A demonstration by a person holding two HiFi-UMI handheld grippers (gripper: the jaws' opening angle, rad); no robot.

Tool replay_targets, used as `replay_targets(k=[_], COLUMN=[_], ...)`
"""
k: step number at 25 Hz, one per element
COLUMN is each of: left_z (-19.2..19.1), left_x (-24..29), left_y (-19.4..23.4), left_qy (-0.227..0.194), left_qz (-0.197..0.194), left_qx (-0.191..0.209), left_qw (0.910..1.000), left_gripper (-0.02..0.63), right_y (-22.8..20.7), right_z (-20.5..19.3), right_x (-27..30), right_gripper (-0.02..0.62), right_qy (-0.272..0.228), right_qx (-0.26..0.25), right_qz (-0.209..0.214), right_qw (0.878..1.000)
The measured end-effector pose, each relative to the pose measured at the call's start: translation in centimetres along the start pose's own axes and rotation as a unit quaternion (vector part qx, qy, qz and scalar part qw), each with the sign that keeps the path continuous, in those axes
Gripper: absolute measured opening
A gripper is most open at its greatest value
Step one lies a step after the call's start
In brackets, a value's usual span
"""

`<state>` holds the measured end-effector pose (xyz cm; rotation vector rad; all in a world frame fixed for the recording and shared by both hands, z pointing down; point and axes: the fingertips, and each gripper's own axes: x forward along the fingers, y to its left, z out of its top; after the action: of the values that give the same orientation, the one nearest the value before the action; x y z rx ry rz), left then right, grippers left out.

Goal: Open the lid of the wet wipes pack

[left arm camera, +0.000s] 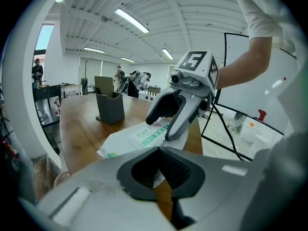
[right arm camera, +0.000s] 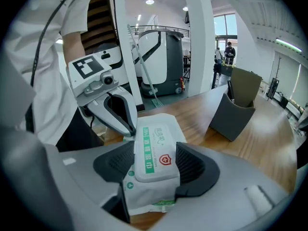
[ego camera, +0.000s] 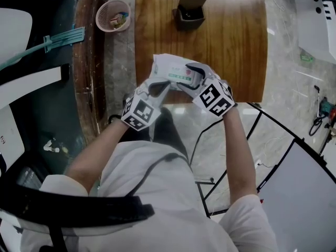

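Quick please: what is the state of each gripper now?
Left gripper: closed on the thin edge of the wipes pack.
Right gripper: open wide, the pack's lid between its jaws, seemingly not clamped.

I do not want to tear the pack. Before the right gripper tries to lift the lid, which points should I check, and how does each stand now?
1. Closure: ok; the lid lies flat and shut on the wet wipes pack.
2. Anchor: ok; the left gripper is shut on the pack's edge.
3. Centring: ok; the right gripper has one jaw at each side of the lid.
4. Its grip pressing on the lid: cannot tell.
5. Support: cannot tell whether the pack rests on the table.
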<state>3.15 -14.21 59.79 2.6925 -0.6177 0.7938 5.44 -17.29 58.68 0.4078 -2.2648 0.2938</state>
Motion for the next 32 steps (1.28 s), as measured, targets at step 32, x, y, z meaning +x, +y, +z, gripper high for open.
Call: replay_targets(k=[32], left_z=[0.4], left_x=[-0.5], left_y=[0.2], left_qy=[0.0], left_qz=[0.006], left_qx=[-0.025], left_qw=[0.9997], left_gripper=[0.005], right_y=[-1.9], right_z=[3.1], right_x=[-2.9], right_gripper=[0.263], right_qy=[-0.057], right_qx=[0.052], right_qz=[0.02], right_qw=[0.997])
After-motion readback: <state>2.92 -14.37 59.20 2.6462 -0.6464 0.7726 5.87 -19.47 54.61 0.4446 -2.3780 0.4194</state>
